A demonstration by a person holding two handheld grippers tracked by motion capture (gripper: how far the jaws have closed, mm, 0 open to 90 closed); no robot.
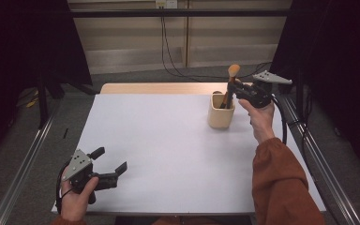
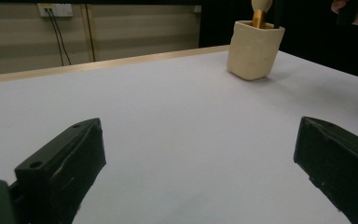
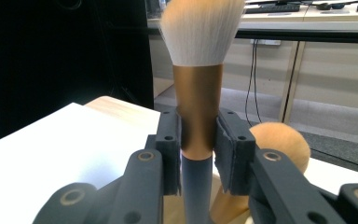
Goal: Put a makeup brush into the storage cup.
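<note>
A beige cup [image 1: 221,115] stands at the far right of the white table [image 1: 168,140]; in the left gripper view the cup [image 2: 254,51] is at the upper right. My right gripper [image 1: 235,90] reaches over it from the right, level. Its jaws [image 3: 198,135] are shut on the bronze ferrule of a makeup brush [image 3: 198,100] with pale bristles, held upright above the cup. A second brush with a round orange head [image 3: 282,144] leans just behind it. My left gripper [image 1: 111,159] rests at the front left, open, with nothing between its fingers [image 2: 65,163].
A wooden strip [image 1: 159,88] runs along the table's far edge. Metal rails [image 1: 23,164] flank both sides. Cables [image 1: 168,51] hang from a wall socket at the back. A black cable [image 1: 281,122] trails from the right gripper.
</note>
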